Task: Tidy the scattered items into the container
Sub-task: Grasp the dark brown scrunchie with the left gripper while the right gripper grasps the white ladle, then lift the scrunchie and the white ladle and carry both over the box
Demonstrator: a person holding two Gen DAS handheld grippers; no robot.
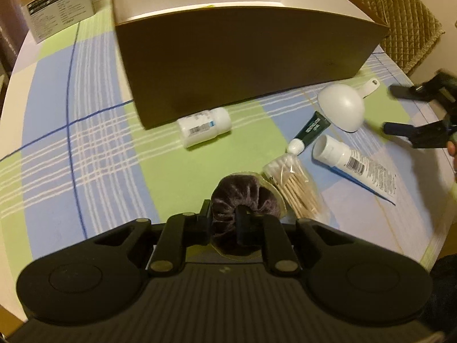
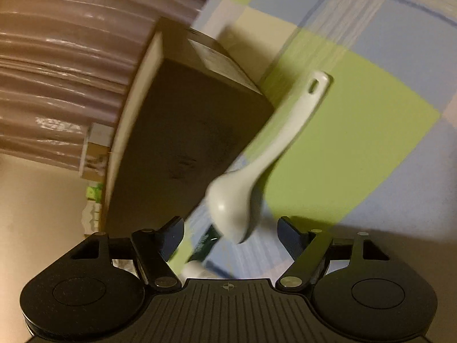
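Observation:
My left gripper is shut on a dark purple velvet scrunchie just above the checked tablecloth. A brown cardboard box stands open ahead of it. On the cloth lie a white pill bottle, a dark green tube, a white tube, a bag of cotton swabs and a white ceramic spoon. My right gripper is open, its fingers either side of the spoon bowl, beside the box. It shows at the right edge of the left wrist view.
A printed carton stands at the table's far left corner. A quilted chair back is behind the box on the right. The round table edge curves along the left. A ribbed curtain hangs beyond the table.

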